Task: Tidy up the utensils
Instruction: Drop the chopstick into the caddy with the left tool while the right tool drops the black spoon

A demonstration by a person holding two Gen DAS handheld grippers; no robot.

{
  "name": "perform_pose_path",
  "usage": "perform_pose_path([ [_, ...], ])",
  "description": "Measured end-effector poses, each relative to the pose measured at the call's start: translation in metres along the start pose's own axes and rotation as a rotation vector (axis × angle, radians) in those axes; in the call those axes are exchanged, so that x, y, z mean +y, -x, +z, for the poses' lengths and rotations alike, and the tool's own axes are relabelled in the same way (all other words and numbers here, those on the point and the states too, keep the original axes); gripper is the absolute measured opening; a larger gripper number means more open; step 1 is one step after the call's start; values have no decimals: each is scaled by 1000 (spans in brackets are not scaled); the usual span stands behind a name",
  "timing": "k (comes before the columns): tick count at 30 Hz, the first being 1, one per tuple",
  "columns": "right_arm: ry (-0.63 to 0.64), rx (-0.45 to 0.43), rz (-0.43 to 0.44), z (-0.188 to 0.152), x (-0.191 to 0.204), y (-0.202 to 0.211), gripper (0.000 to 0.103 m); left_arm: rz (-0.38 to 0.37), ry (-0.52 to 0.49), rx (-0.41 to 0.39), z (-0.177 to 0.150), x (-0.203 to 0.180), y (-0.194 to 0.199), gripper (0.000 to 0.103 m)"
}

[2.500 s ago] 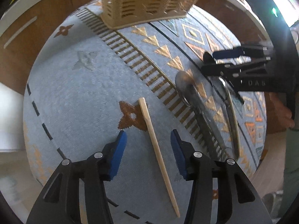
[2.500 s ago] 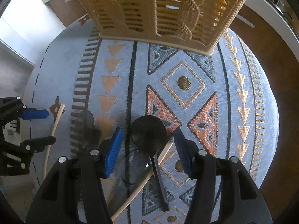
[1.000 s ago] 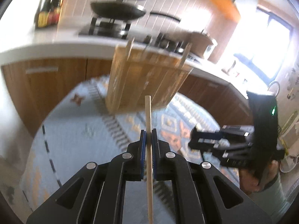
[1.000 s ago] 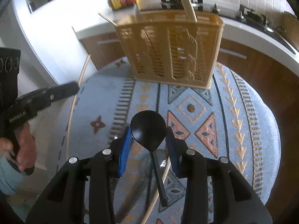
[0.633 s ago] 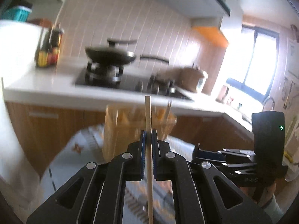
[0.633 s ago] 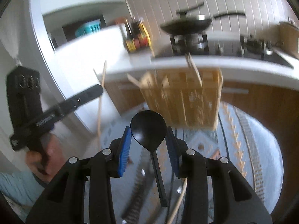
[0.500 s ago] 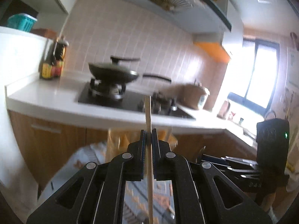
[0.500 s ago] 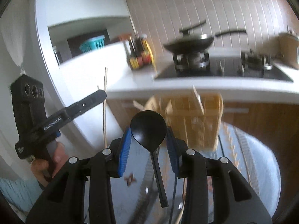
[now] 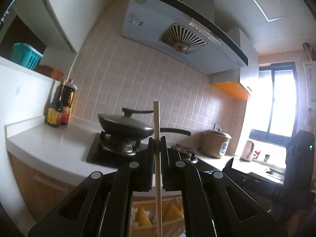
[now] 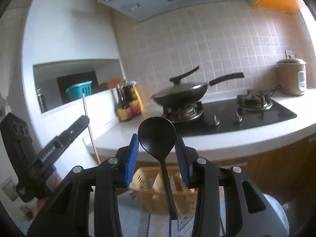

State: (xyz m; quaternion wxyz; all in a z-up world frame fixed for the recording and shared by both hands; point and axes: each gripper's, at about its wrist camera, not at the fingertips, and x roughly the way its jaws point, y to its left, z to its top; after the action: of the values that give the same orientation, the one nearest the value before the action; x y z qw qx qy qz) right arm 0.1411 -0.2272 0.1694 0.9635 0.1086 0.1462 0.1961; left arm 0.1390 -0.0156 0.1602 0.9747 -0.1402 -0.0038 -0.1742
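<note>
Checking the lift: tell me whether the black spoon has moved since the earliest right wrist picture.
Yes. The black spoon has risen: it lay on the patterned cloth before the basket, and now stands clamped in the right gripper, above the basket.

A white worktop point(image 10: 227, 138) is seen running across the far side, with a black hob point(image 10: 256, 116) set into it. On the hob a lidded pan point(image 10: 181, 93) is carried on the left burner, sauce bottles point(image 10: 129, 100) are stood on the worktop to its left, and a rice cooker point(image 10: 292, 77) is placed at the far right. Nearer and lower, a patterned cloth point(image 10: 142, 223) is partly seen, with a yellow slotted basket point(image 10: 150, 189) resting on it.
</note>
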Motion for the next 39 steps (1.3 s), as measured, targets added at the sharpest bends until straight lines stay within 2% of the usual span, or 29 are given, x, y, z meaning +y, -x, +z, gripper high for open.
perform_pose_path([
  [3,-28,-3,30,7,-8,-18,34,18,1,-26,-2,-2,-12,4],
  [7,-42,-37,26,11,-10,-34,34,50,-14,-52,-8,1,-24,4],
  [13,-56,-131,-81,15,-31,-40,34,86,-57,-63,-15,6,-39,4],
  [19,-63,-80,-119,-5,-60,-69,35,100,-47,-35,-29,17,-52,4],
  [31,-27,-41,-109,-33,-64,-81,35,115,-80,14,-52,25,-57,4],
  [33,-32,-27,-102,-36,-64,-78,40,112,-76,15,-55,27,-54,5],
  [35,-41,-30,-110,-38,-64,-74,58,110,-77,20,-55,27,-52,11],
  [39,-75,-26,-95,-38,-65,-61,59,100,-88,32,-53,26,-42,15],
])
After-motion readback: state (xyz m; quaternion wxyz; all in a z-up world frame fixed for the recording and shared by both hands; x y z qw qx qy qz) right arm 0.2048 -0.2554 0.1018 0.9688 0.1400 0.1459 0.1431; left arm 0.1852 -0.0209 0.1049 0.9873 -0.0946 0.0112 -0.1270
